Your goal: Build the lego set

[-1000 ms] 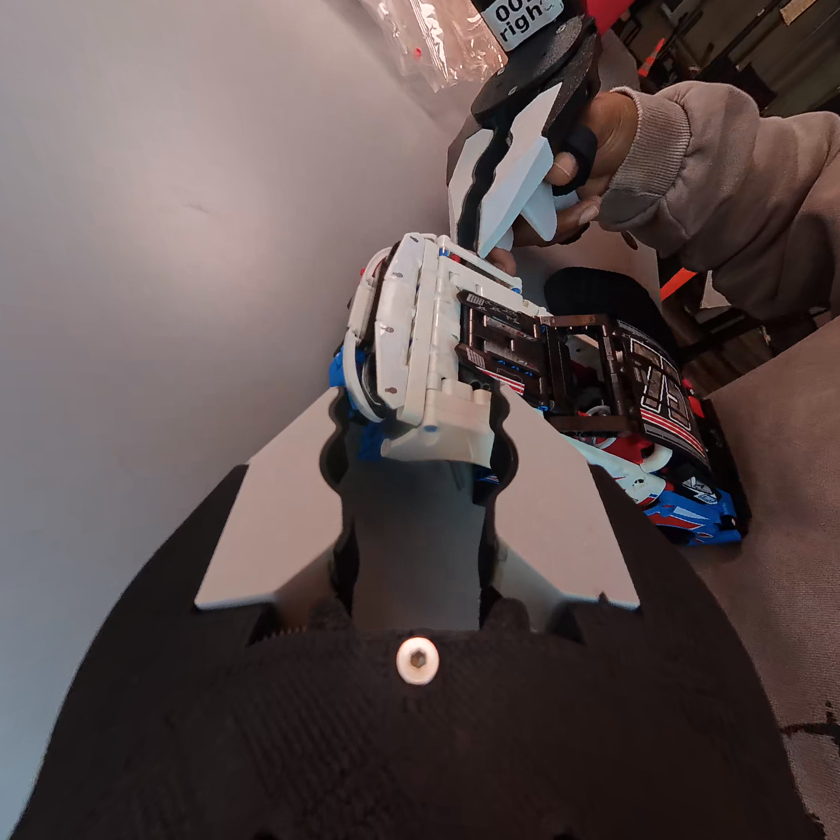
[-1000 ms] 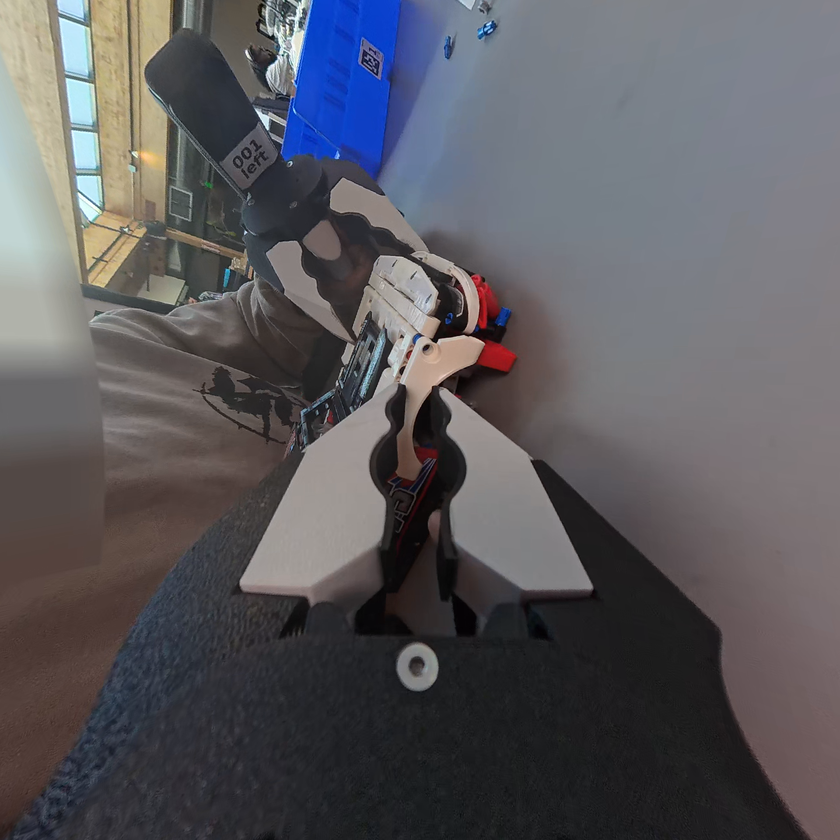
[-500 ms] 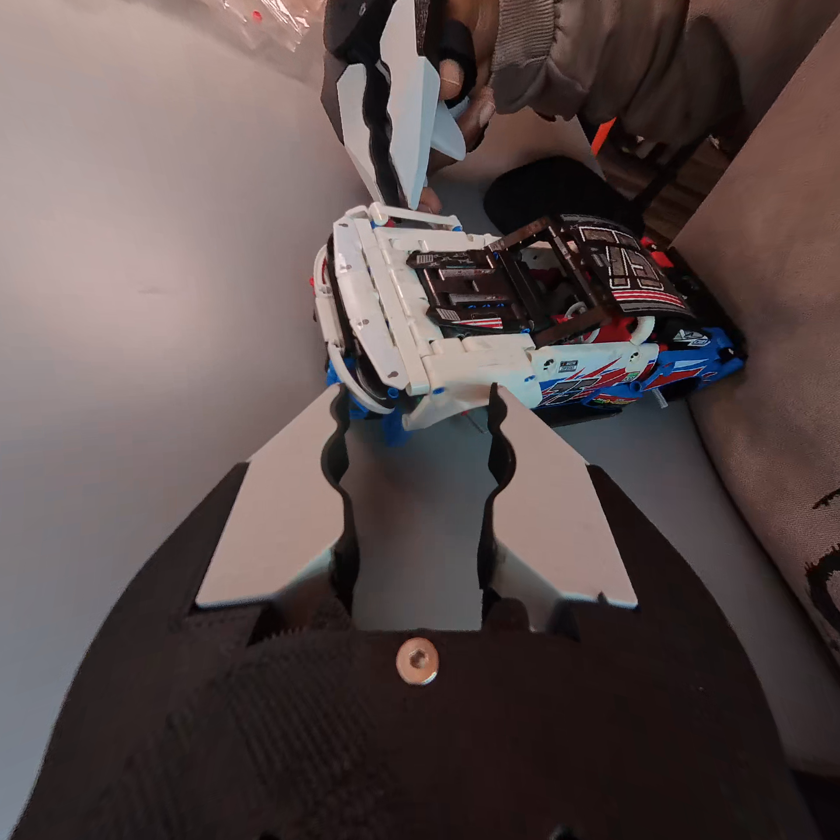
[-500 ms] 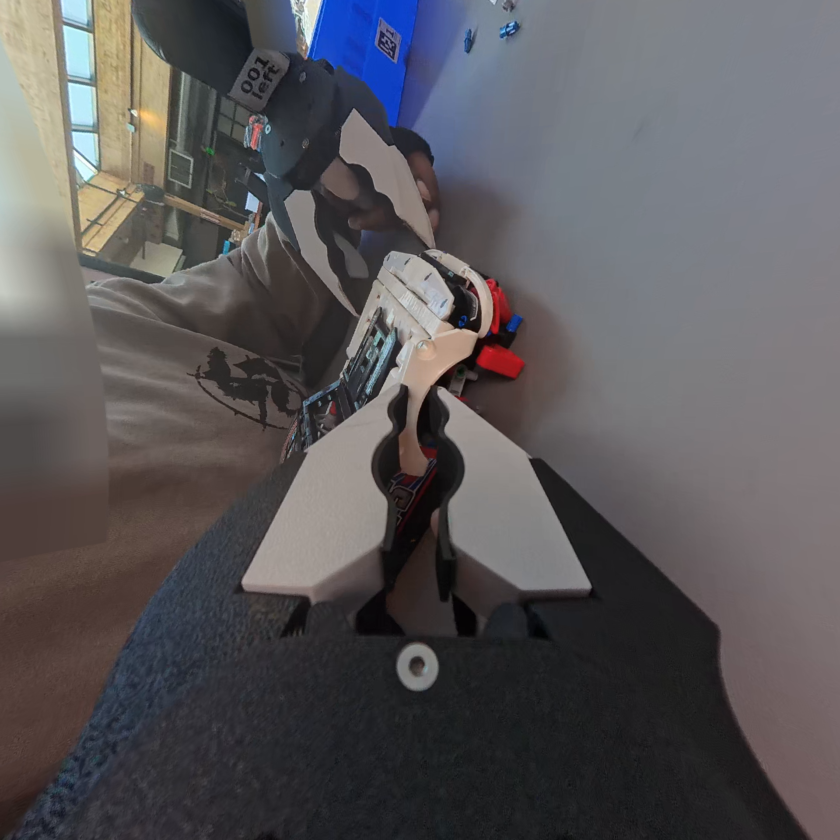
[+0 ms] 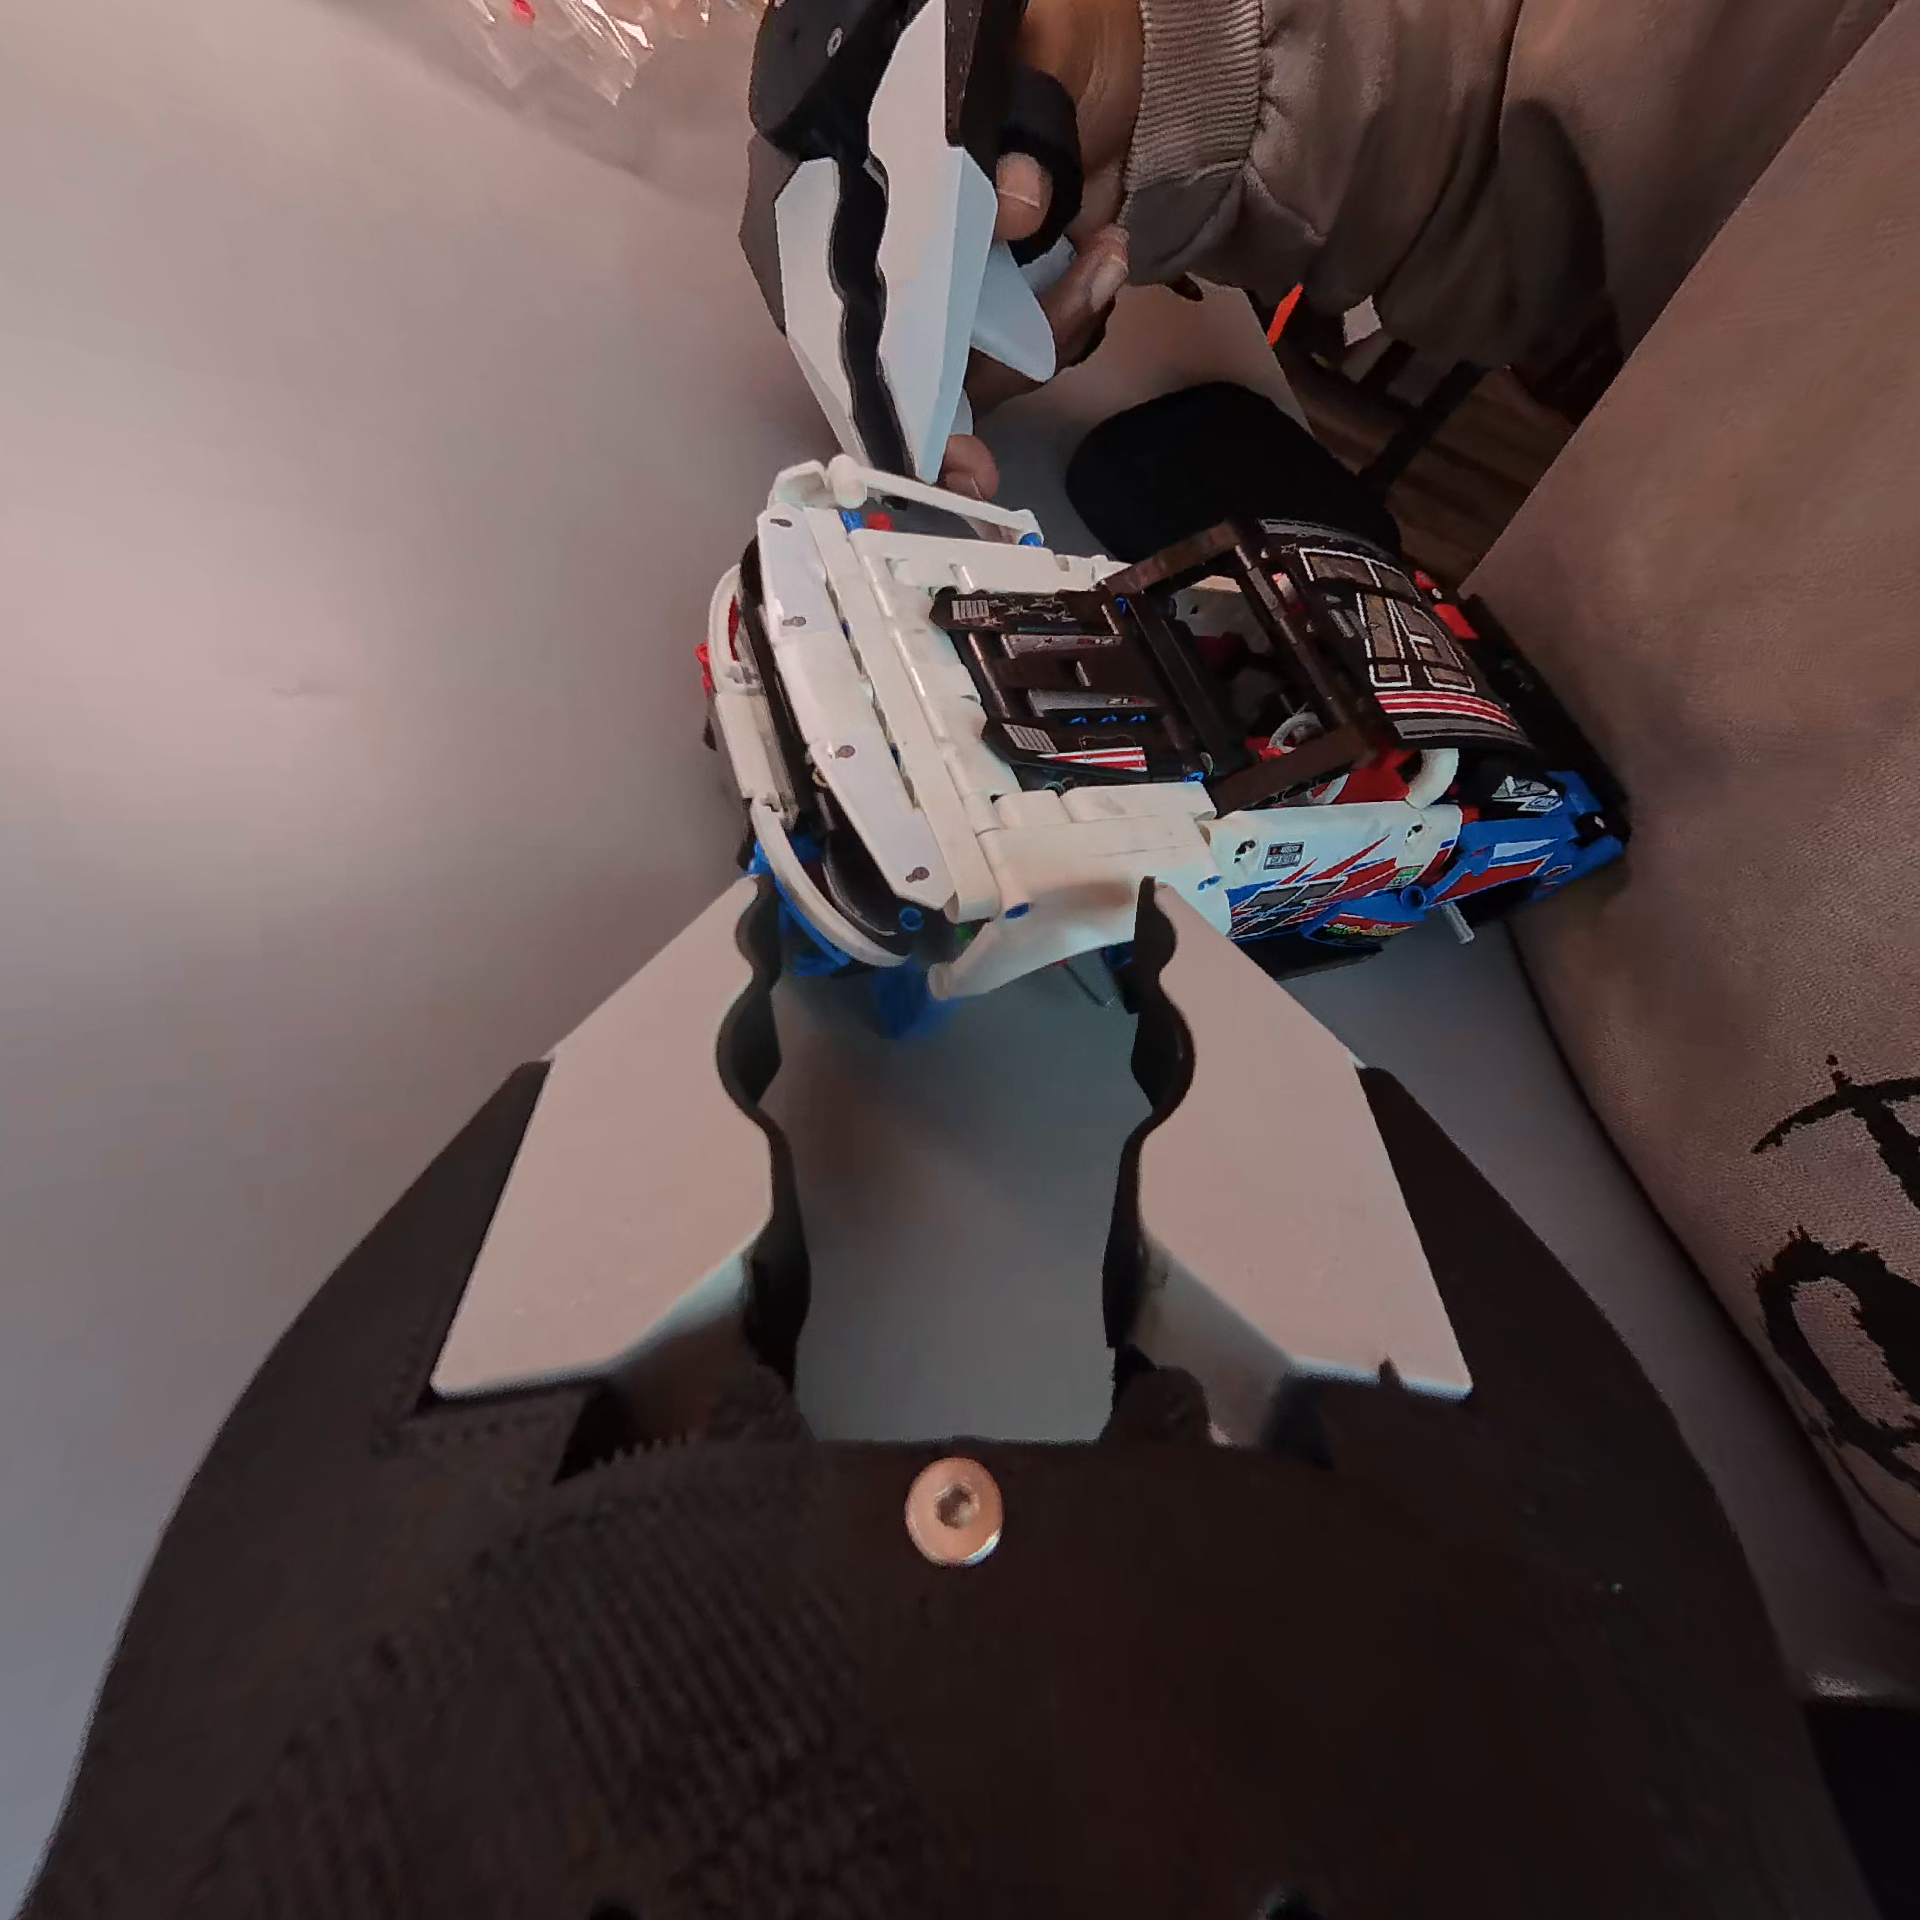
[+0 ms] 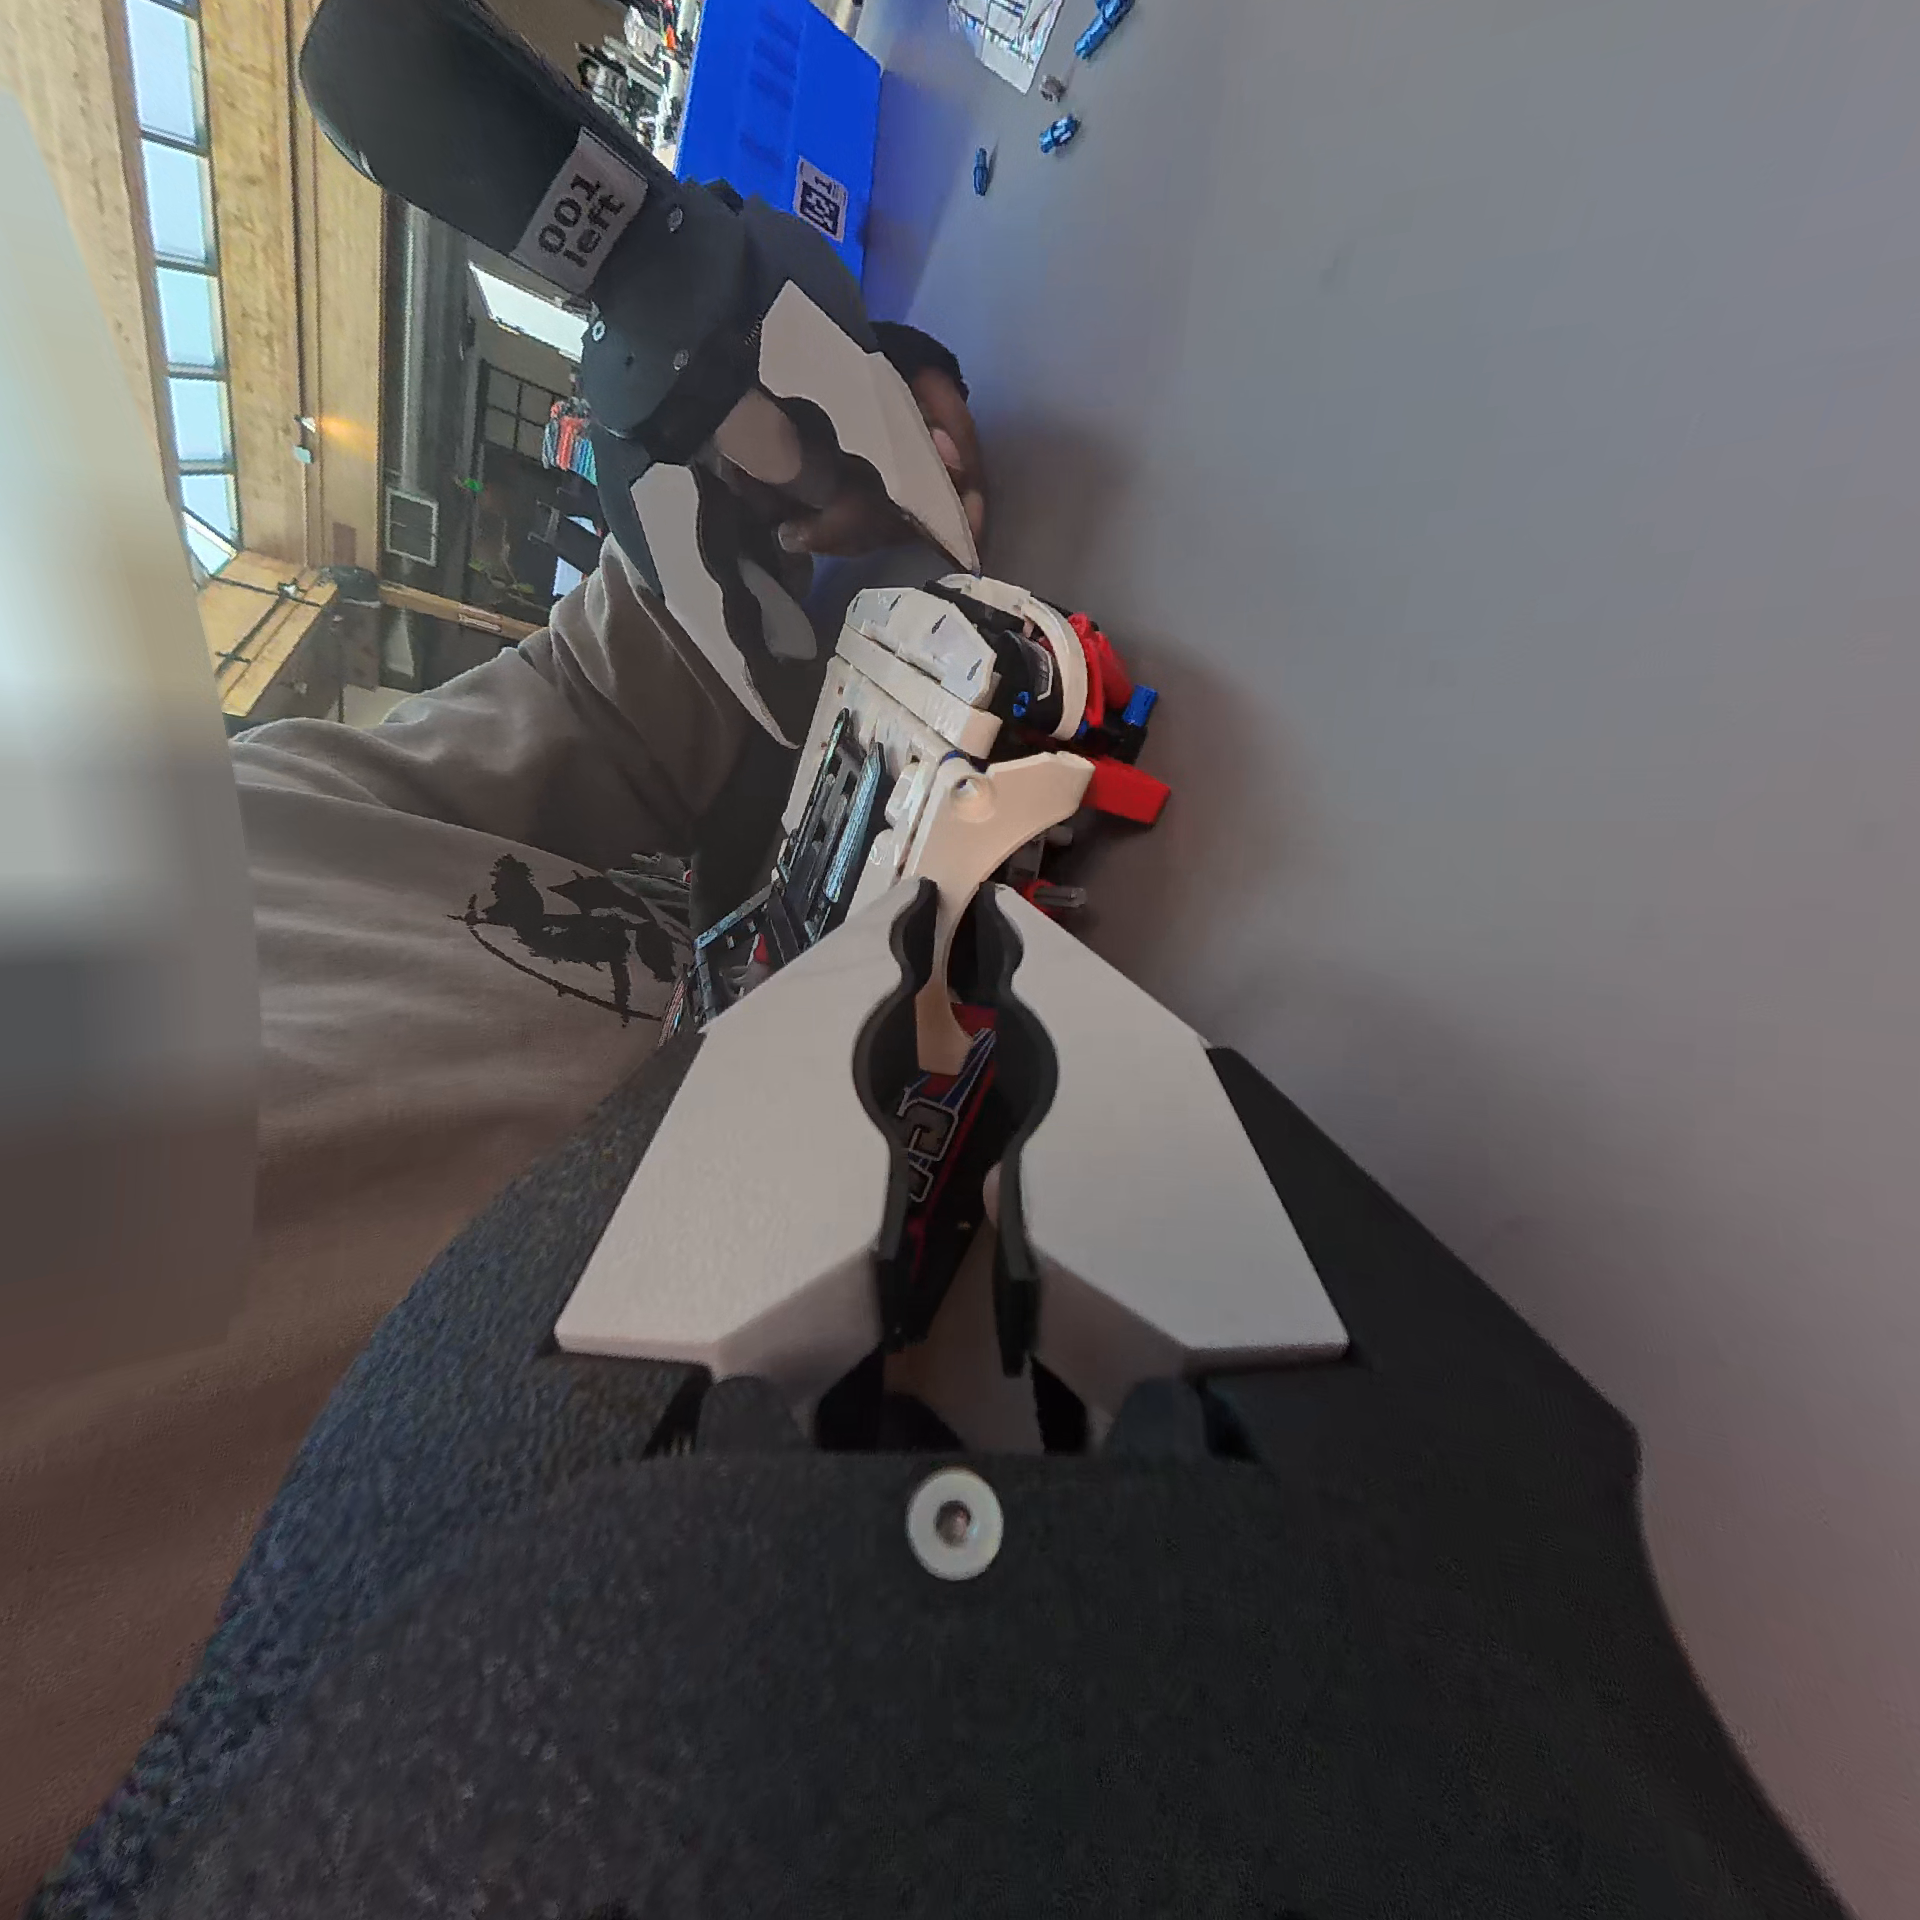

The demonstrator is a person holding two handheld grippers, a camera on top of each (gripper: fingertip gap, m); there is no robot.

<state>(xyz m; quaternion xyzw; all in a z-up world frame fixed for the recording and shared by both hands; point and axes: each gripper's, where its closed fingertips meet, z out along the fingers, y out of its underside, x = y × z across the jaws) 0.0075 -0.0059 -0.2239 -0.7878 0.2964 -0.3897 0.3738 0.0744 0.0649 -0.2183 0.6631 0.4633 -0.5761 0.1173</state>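
Observation:
A lego race car [image 5: 1091,727] with a white nose, black roof and blue-and-red sides lies on the grey table [image 5: 312,623]. My left gripper [image 5: 951,904] is open and empty, its fingertips just short of the car's white front fender. In the right wrist view the left gripper [image 6: 878,649] hangs open over the car [image 6: 935,686]. My right gripper [image 6: 956,904] is shut on the car's white wheel arch [image 6: 997,821]. In the left wrist view the right gripper [image 5: 894,457] pinches the car's far side.
Clear plastic bags [image 5: 582,42] lie at the far edge of the table. A blue bin [image 6: 790,114] and loose blue pieces [image 6: 1060,130] lie farther off. The person's grey sweatshirt [image 5: 1714,727] is close behind the car. A black round object [image 5: 1195,468] sits beyond it. Spacing between my two grippers at the tips: around 11 cm.
My left gripper has let go of the car's white front and drawn back, so more of the car shows. My right gripper has stayed shut on the wheel arch.

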